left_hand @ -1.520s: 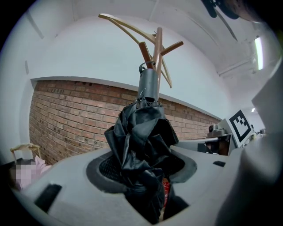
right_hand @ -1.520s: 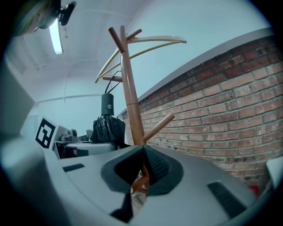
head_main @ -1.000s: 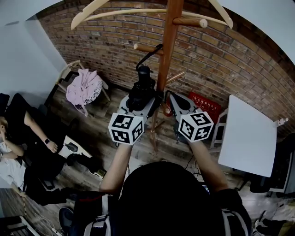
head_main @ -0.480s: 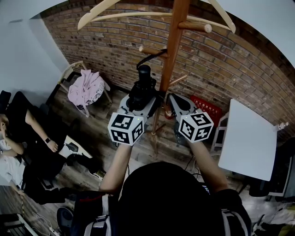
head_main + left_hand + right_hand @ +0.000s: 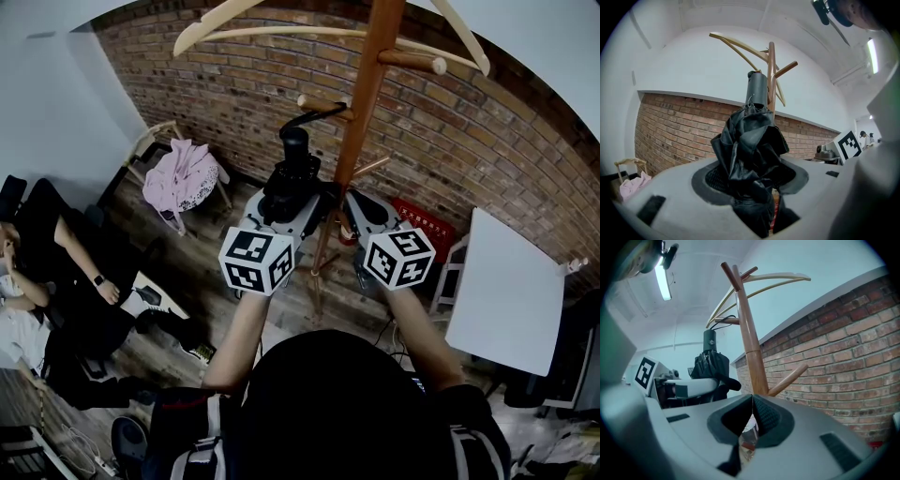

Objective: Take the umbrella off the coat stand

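A folded black umbrella (image 5: pixel 291 183) stands upright in my left gripper (image 5: pixel 286 204), whose jaws are shut on its bunched canopy (image 5: pixel 750 159). The grey handle (image 5: pixel 757 89) points up beside the pole of the wooden coat stand (image 5: pixel 361 122). Its black wrist strap (image 5: pixel 314 117) is looped over a peg (image 5: pixel 323 103). My right gripper (image 5: pixel 354 211) is just right of the pole, apart from the umbrella. In the right gripper view its jaws (image 5: pixel 752 413) meet at the tips with nothing between them, while the coat stand (image 5: pixel 747 343) rises straight ahead and the umbrella (image 5: pixel 711 364) is on the left.
A chair draped with pink clothing (image 5: pixel 183 178) stands at the left by the brick wall (image 5: pixel 234 94). A person in black (image 5: pixel 56 272) sits at far left. A white table (image 5: pixel 506 281) is on the right, a red box (image 5: pixel 422 220) near the stand's foot.
My left gripper has lifted the umbrella a little, bringing its handle nearer the peg. The head view has swung, so the stand now appears further right. The right gripper has stayed put.
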Motion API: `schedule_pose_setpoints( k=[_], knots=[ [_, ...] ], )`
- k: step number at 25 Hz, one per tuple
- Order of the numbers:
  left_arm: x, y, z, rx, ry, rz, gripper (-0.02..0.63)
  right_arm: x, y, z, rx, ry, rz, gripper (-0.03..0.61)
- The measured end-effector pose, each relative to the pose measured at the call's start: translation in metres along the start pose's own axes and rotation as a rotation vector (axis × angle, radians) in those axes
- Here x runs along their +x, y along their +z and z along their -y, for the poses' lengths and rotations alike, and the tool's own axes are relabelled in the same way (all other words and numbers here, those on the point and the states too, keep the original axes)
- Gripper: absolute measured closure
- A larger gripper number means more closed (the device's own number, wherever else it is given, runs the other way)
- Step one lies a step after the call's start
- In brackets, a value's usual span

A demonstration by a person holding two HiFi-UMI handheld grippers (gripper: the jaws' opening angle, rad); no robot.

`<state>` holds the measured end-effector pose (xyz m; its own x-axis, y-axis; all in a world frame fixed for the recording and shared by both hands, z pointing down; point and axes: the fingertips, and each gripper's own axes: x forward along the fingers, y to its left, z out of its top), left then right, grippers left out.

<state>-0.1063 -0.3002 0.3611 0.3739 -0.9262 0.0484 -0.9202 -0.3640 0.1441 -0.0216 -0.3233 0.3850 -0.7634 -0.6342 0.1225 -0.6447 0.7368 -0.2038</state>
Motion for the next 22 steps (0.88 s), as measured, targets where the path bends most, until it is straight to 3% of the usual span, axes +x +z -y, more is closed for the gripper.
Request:
schedule_pose_setpoints(
  k=[22],
  knots=[
    [-0.021, 0.018, -0.018, -0.038, 0.027, 0.046, 0.37, 0.023, 0.006, -0.016, 0.001, 0.046, 0.003, 0.549]
  ],
)
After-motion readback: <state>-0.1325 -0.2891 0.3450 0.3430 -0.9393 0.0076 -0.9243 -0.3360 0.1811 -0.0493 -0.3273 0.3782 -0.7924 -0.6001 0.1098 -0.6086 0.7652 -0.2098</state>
